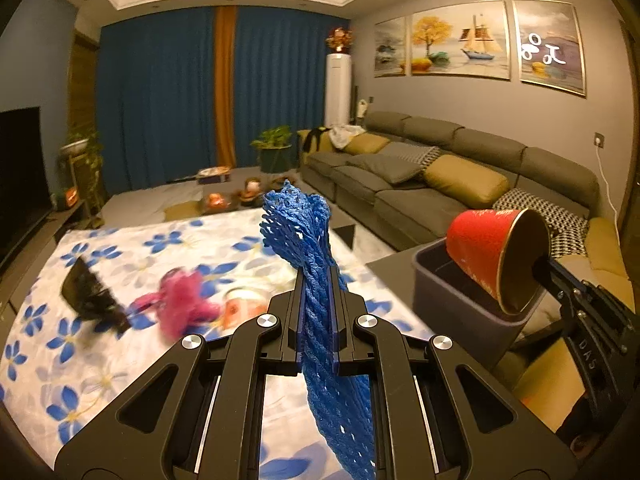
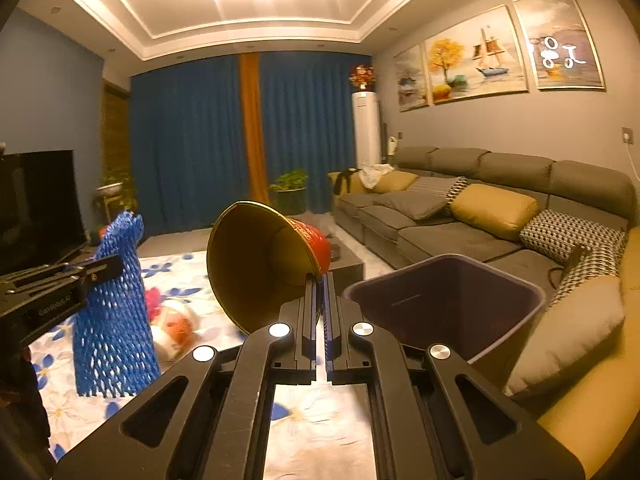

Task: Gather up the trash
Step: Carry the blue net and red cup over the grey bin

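My left gripper [image 1: 318, 280] is shut on a blue foam net sleeve [image 1: 298, 224], which sticks up past the fingertips and hangs down behind them. My right gripper [image 2: 319, 280] is shut on the rim of a red paper cup [image 2: 264, 264] with a gold inside, tilted on its side. In the left wrist view that red cup [image 1: 480, 254] hangs at the rim of a dark grey bin [image 1: 452, 300]. The right wrist view shows the bin [image 2: 528, 300] just right of the cup, and the blue net [image 2: 114, 320] held by the left gripper [image 2: 105, 269] at the far left.
A table with a blue-flowered cloth [image 1: 132, 356] carries a pink net [image 1: 180, 300], a black crumpled wrapper [image 1: 90, 296] and an orange-and-white packet [image 1: 244, 306]. A grey sofa [image 1: 420, 184] with cushions runs along the right. A television [image 1: 18, 176] stands at the left.
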The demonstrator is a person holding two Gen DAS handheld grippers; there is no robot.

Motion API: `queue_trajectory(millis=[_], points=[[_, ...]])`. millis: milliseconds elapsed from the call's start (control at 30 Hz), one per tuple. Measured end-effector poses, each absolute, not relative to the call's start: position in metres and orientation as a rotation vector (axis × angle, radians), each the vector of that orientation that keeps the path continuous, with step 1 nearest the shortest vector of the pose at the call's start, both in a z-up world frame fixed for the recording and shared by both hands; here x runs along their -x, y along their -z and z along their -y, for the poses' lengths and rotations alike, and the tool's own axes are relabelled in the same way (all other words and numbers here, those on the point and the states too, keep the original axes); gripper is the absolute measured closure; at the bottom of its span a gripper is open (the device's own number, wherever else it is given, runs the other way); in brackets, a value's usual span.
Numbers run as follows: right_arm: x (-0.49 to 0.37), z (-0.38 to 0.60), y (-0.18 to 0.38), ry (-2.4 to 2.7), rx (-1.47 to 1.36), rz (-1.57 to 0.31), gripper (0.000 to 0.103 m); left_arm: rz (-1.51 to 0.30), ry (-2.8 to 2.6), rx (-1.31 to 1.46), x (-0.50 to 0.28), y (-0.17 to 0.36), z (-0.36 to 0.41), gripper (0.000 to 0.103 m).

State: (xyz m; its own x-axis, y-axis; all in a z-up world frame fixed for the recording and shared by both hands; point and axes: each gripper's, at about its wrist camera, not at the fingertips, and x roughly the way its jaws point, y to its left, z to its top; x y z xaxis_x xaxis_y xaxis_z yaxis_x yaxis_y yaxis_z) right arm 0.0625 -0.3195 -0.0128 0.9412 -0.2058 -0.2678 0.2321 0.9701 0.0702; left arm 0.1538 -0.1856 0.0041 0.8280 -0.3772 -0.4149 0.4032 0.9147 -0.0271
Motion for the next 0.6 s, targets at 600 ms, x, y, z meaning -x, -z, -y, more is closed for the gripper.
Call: queue_trajectory(millis=[600], points=[[-0.071,0.435,0.028,0.451,-0.212,-0.271,0.099,-0.374,0.625,-0.04,-0.184,-0.014,0.333,0.095]])
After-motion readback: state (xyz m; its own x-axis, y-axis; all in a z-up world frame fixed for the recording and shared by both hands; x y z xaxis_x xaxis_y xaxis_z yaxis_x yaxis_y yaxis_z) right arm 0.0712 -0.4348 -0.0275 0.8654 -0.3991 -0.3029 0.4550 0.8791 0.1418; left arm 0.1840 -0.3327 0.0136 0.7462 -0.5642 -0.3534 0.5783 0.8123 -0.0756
